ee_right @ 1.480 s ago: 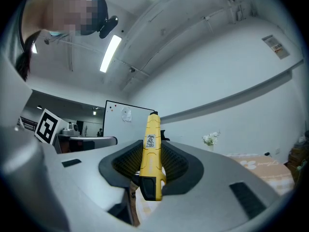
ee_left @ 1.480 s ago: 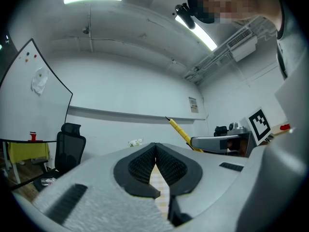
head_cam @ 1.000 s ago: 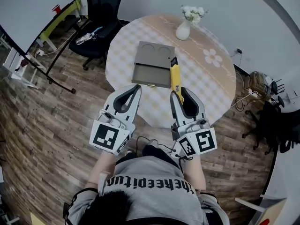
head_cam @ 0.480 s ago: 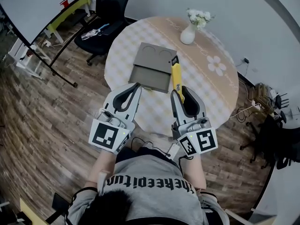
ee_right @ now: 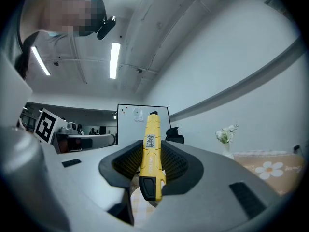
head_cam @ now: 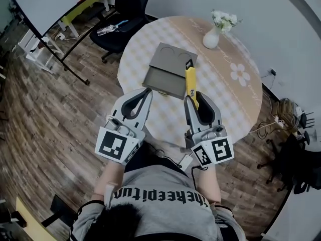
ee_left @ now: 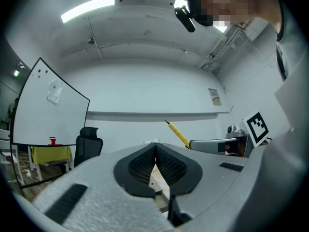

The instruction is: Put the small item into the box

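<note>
A yellow utility knife (head_cam: 190, 82) sticks forward out of my right gripper (head_cam: 196, 103), whose jaws are shut on its handle; in the right gripper view the knife (ee_right: 151, 153) stands upright between the ribbed pads. A flat grey-brown box (head_cam: 169, 69) lies open on the round table (head_cam: 220, 99), its lid with two round hollows folded away from me. The knife's tip hangs over the box's right edge. My left gripper (head_cam: 142, 99) is shut with nothing in it, held at the table's near edge, short of the box (ee_left: 158, 185).
A white vase with flowers (head_cam: 214, 31) stands at the table's far side. A black office chair (head_cam: 125, 14) and a whiteboard stand (head_cam: 60, 44) lie beyond the table to the left. Cables and dark gear (head_cam: 296, 149) sit on the floor at right.
The view has drifted: table and box sit slightly further right and up. Both grippers keep their pose, the right one still shut on the knife.
</note>
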Demonstrator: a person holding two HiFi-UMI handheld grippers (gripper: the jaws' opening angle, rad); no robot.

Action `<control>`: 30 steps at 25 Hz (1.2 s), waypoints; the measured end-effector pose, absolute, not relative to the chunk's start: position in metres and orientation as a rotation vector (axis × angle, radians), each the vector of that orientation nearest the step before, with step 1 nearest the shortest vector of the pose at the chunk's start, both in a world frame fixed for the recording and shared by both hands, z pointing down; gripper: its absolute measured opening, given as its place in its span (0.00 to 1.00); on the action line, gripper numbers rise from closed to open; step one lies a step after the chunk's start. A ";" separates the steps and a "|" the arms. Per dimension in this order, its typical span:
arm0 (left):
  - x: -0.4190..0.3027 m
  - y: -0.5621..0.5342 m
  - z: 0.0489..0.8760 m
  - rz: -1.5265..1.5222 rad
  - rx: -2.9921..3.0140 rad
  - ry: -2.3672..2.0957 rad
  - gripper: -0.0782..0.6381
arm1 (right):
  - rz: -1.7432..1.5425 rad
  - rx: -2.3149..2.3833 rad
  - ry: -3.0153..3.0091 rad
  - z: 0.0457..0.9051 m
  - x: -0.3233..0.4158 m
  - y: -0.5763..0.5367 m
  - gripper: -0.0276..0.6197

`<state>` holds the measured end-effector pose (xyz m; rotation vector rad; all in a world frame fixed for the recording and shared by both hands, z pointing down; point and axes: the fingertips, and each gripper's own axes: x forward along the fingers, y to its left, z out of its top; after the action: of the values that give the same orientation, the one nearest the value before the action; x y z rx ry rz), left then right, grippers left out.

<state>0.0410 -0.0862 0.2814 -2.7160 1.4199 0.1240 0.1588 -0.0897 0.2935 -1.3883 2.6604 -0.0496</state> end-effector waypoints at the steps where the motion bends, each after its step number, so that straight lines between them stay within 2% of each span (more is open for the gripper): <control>1: 0.039 -0.087 0.282 0.119 -2.714 1.429 0.13 | -0.056 -1.384 2.665 0.295 0.157 -0.091 0.23; 30: -0.004 -0.208 0.293 0.122 -2.827 1.323 0.13 | -0.089 -1.539 2.715 0.325 0.116 -0.206 0.23</control>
<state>-0.0038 -0.2078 0.2933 -2.8268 1.3234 0.1224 0.1155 -0.2056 0.3246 -1.5390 2.7147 -0.0887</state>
